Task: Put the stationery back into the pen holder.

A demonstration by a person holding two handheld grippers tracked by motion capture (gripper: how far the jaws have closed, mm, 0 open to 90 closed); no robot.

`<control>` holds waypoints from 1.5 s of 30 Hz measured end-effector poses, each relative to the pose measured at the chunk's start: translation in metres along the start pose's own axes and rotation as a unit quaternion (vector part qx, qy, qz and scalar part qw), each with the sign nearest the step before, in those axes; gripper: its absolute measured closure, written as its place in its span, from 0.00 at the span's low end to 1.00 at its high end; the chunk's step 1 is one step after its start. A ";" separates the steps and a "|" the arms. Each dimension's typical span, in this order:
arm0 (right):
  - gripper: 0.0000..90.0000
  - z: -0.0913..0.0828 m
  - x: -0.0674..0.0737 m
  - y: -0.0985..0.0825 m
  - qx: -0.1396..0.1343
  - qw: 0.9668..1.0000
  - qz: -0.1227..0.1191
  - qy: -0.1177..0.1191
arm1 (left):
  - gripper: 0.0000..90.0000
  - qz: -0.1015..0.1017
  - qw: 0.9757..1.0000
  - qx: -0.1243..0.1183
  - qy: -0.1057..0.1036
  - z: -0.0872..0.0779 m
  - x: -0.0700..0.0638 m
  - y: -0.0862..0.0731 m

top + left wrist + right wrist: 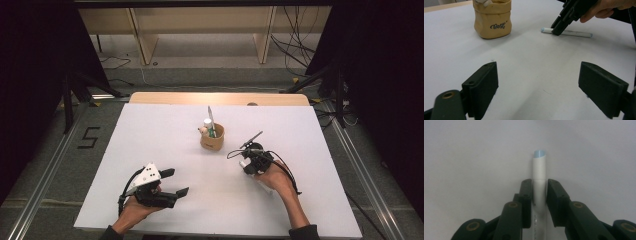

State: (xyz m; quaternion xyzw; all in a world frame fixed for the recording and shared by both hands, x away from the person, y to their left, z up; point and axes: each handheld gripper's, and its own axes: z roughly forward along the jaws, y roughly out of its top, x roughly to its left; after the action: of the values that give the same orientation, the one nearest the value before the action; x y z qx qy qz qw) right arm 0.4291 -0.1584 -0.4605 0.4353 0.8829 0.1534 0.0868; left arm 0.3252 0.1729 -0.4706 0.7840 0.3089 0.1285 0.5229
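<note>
From the high view we see the right gripper (248, 161) lowered onto the white table (165, 150), just in front and to the right of the tan cup (212, 137) that already holds a few upright items. The left gripper (175, 182) rests near the table's front edge, well apart from it, jaws spread wide with nothing between them. If we carry the pen to the cup carelessly, we judge the light cup could tip or its contents could block the way in.

In the left gripper view the white pen (574, 33) lies flat on the table, and the right gripper pinches it near its blue-tipped end. A hold this far off centre could let the long free end sag or swing on lifting.

In the right gripper view the jaws are clamped on the white pen (539, 182), pads touching both sides. Its round, smooth barrel could roll or slip out if we tilt too quickly.
</note>
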 end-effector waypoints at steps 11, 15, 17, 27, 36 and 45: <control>0.87 -0.001 -0.001 0.002 0.006 1.000 -0.006 0.004 | 0.18 0.001 1.000 0.000 0.000 -0.001 0.000 0.000; 0.88 -0.005 -0.004 0.001 -0.010 1.000 -0.002 0.006 | 0.18 0.001 1.000 0.000 0.001 -0.001 0.001 0.000; 0.88 -0.011 -0.006 0.000 -0.028 1.000 0.001 0.013 | 0.18 0.001 1.000 -0.001 0.001 -0.001 0.001 0.000; 0.88 -0.041 -0.018 -0.003 -0.142 0.988 0.024 0.052 | 0.18 0.000 1.000 0.000 0.001 -0.001 0.000 0.000; 0.88 -0.062 -0.027 -0.001 -0.294 0.950 0.083 0.069 | 0.18 -0.008 1.000 -0.006 0.003 -0.002 0.002 0.000; 0.88 -0.068 -0.030 0.019 -0.368 0.919 0.113 0.082 | 0.18 -0.009 1.000 -0.007 0.003 -0.002 0.002 0.000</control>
State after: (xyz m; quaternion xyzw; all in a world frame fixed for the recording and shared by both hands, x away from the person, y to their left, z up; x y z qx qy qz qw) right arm 0.4416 -0.1853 -0.3892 0.4556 0.7132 0.5111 0.1505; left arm 0.3258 0.1751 -0.4700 0.7770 0.3165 0.1279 0.5288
